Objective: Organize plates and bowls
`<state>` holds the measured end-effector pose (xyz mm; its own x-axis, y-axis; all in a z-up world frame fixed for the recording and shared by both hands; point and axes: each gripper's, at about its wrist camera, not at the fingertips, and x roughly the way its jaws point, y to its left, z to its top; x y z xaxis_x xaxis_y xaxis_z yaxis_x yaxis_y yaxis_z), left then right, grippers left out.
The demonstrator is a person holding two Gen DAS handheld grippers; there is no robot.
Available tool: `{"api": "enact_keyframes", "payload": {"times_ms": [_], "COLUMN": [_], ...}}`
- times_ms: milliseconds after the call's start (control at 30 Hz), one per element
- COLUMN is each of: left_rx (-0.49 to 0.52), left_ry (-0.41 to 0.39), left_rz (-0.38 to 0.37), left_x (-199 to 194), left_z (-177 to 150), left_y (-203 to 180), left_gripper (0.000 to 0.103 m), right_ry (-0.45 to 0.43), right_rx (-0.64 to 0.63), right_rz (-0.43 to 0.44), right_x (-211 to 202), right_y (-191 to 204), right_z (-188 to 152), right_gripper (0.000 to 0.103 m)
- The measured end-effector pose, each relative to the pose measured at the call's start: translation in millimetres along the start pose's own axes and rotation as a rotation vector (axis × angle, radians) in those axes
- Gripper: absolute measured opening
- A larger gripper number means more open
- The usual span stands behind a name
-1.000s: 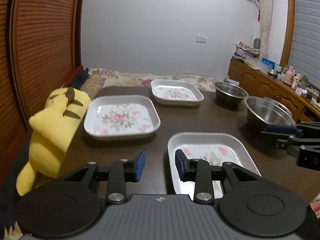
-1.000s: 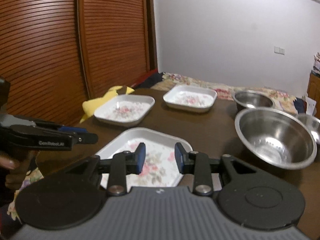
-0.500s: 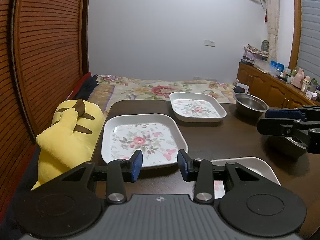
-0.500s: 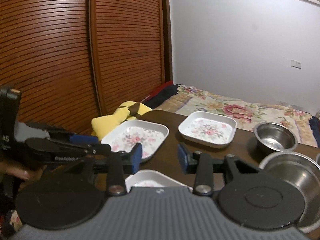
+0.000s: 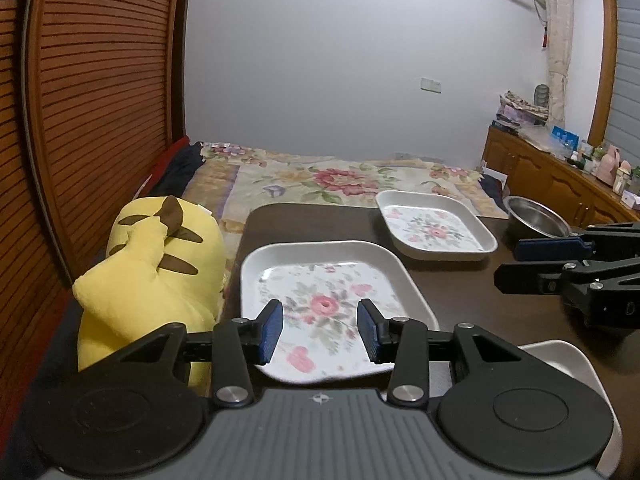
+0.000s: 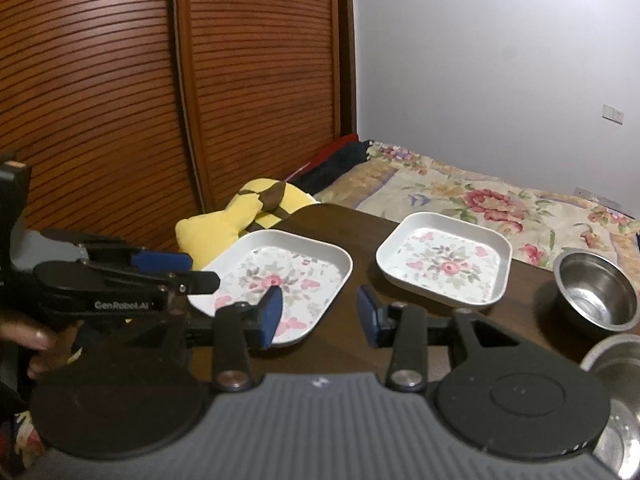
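1. The left claw (image 5: 319, 330) hangs over the near plate (image 5: 320, 276) with its jaws parted and nothing between them; they have just been opening.
2. The right claw (image 6: 319, 314) is likewise released and empty, above the dark bench (image 6: 360, 268) between the near plate (image 6: 280, 276) and the far plate (image 6: 446, 260); its jaws have just been opening too.
3. Only the left view shows the corner of a third plate (image 5: 560, 354) at the lower right, and a cabinet (image 5: 552, 184) with clutter on top.
4. Only the right view shows a second bowl's rim (image 6: 612, 354) below the small bowl (image 6: 596, 288), fingers (image 6: 36, 338) on the left claw's handle, and the lettering "GenRobot.AI" (image 6: 122, 305) on that claw.
5. Both views show the yellow plush (image 5: 152, 272) at the bench's left edge.
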<state>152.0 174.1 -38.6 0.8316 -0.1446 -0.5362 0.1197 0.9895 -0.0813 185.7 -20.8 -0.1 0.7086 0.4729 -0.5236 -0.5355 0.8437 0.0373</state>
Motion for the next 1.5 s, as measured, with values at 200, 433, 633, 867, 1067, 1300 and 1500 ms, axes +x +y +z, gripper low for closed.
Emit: {"api": "enact_keyframes", "payload": {"times_ms": [200, 433, 633, 867, 1067, 1300, 1500], "left_rx": [-0.005, -0.025, -0.031, -0.04, -0.043, -0.05, -0.06], "left_ry": [0.0, 0.016, 0.032, 0.045, 0.059, 0.081, 0.089], "left_rz": [0.006, 0.005, -0.003, -0.001, -0.005, -0.011, -0.008], "left_x": [14, 33, 43, 50, 53, 57, 55], "left_z": [7, 7, 5, 0, -3, -7, -9], "left_y": [21, 37, 43, 46, 46, 45, 44], "left_gripper": [0.044, 0.044, 0.044, 0.04, 0.032, 0.024, 0.017], "right_ry": [0.029, 0.096, 0.136, 0.157, 0.182, 0.21, 0.224], "right_rx": [0.001, 0.026, 0.053, 0.047, 0.045, 0.063, 0.071], "right_rz": [0.001, -0.003, -0.008, -0.001, 0.0, 0.004, 0.023], "right_x": [25, 56, 76, 89, 96, 103, 103], "right_y": [1, -4, -8, -3, -3, -5, -4], "right_z": [9, 10, 9, 7, 3, -2, -1], "right_gripper": [0.043, 0.043, 0.043, 0.043, 0.042, 0.038, 0.031]}}
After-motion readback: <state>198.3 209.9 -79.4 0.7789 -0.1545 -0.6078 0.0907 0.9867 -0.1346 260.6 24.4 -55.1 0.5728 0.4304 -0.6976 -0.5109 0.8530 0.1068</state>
